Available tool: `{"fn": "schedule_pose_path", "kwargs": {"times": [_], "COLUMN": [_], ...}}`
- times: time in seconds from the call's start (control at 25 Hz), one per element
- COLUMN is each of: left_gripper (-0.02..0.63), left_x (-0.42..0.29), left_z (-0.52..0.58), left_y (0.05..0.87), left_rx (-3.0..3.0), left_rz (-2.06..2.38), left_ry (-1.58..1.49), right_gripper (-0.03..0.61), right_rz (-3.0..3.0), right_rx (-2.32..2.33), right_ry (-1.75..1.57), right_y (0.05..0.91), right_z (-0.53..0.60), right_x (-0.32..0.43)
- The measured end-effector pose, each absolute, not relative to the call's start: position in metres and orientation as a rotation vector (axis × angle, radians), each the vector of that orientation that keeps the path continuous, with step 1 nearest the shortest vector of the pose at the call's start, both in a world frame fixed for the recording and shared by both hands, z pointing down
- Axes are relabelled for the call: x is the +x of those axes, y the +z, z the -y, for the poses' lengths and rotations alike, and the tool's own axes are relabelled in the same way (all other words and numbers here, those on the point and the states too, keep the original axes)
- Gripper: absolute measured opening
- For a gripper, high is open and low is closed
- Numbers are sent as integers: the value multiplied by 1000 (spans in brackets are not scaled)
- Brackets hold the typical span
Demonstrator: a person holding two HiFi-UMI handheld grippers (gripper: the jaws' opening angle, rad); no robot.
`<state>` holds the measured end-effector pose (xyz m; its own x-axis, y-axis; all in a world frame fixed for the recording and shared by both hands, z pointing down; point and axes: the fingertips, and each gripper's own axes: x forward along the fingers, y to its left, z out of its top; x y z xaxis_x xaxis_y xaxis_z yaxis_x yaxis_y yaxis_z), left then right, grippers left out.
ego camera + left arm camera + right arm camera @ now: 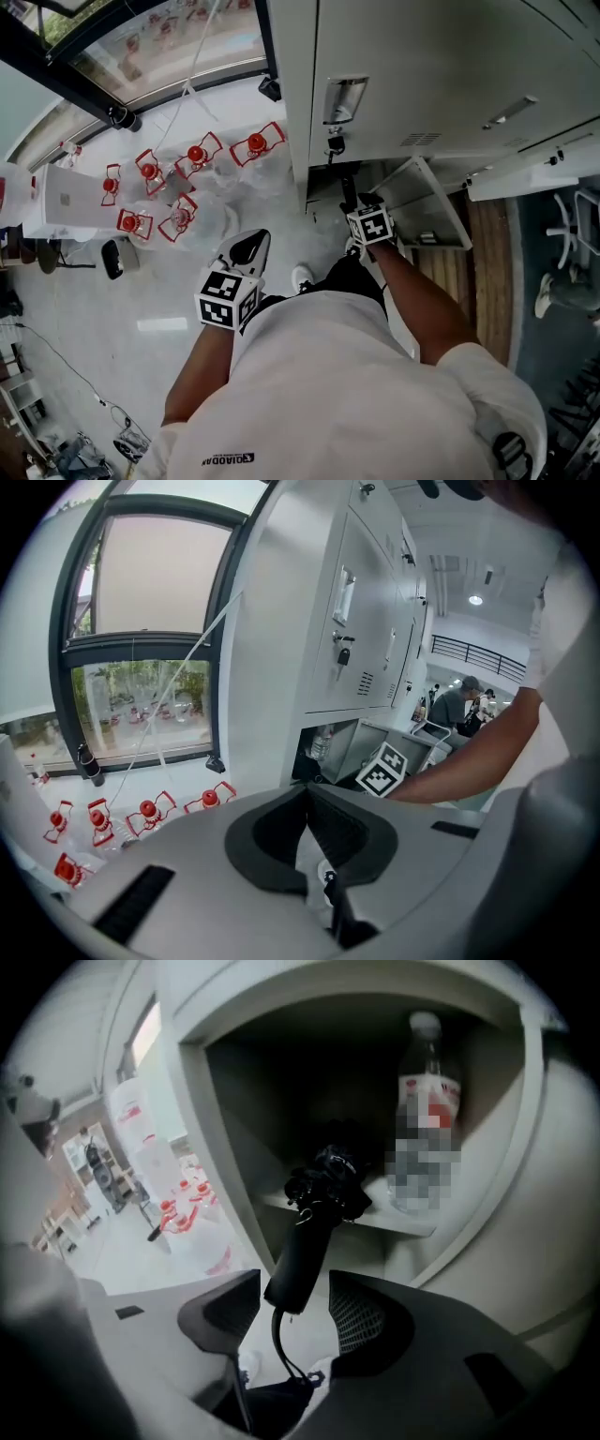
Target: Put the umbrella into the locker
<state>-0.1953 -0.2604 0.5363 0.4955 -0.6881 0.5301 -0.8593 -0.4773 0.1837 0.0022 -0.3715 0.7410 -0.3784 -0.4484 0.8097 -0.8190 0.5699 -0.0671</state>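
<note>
A black folded umbrella (307, 1241) pokes out of the low open compartment of the grey locker (394, 75), its head resting on the shelf inside. The handle end and wrist strap hang between the pads of my right gripper (295, 1314), which stands open with a gap on both sides of the handle. In the head view my right gripper (352, 195) reaches into the compartment beside the swung-out door (427, 202). My left gripper (246, 251) hovers over the floor to the left, away from the locker. Its jaws (307, 803) are shut and hold nothing.
A clear water bottle (424, 1119) stands at the back right of the same compartment. Several red-capped bottles (187, 159) lie on the pale floor by the window. A padlock (334, 142) hangs on the locker door above. White chair legs (562, 272) show at right.
</note>
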Motion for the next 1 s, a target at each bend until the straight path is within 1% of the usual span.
{"fn": "schedule_pose_path", "kwargs": {"times": [0.08,0.2,0.28,0.36,0.68,1.0], "left_gripper": [15,15,15,15,15,15], "left_x": [-195,-193,-189,-185,-191,-221], "left_z": [263,267,268,269,264,271], "left_y": [536,539,538,536,539,533], "left_rx": [2319,2312,2315,2325,2300,2245], "left_rz": [1276,1266,1257,1252,1270,1380], "left_ry": [539,535,527,523,544,542], "right_gripper": [241,231,205,163,163,163], "right_rz": [2047,2051,2031,2012,2019,2019], "right_rx": [984,971,991,1002,1002,1025], "right_ry": [500,481,486,480,496,379], "right_y": [729,726,729,730,727,722], "right_z": [360,351,352,354,373,429], "right_x": [-1,-6,-2,1,-9,-18]}}
